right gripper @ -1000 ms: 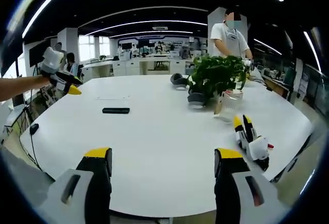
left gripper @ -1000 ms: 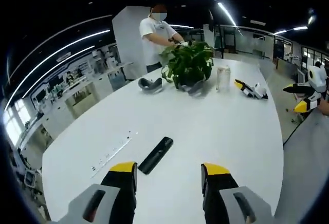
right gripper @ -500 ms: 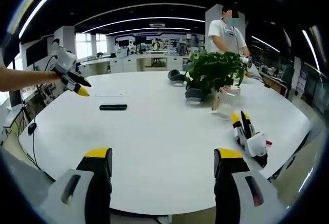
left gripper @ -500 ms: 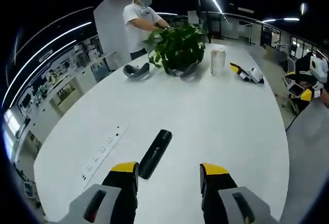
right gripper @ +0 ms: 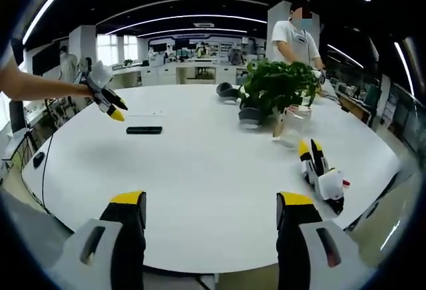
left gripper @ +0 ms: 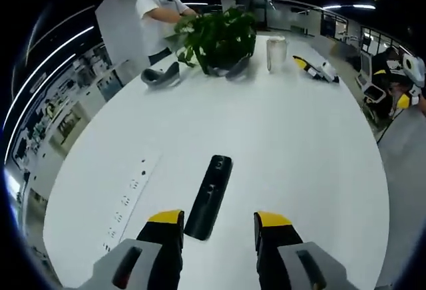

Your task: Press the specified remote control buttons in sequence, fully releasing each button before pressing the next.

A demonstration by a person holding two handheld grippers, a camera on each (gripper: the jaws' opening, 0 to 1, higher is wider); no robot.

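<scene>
A black remote control lies flat on the white table, just ahead of my left gripper. That gripper is open, with nothing between its yellow-tipped jaws, and hovers above the remote's near end. In the right gripper view the same remote lies far off to the left, and the left gripper hangs above and left of it on a person's arm. My right gripper is open over the table's near edge, empty.
A potted plant, a clear jar and grey headsets stand at the far side, where a person stands. A spare yellow-tipped gripper lies at the right. A power strip is set into the table left of the remote.
My left gripper has moved in over the table toward the remote, which now lies closer and more between the jaws. The right gripper has barely shifted.
</scene>
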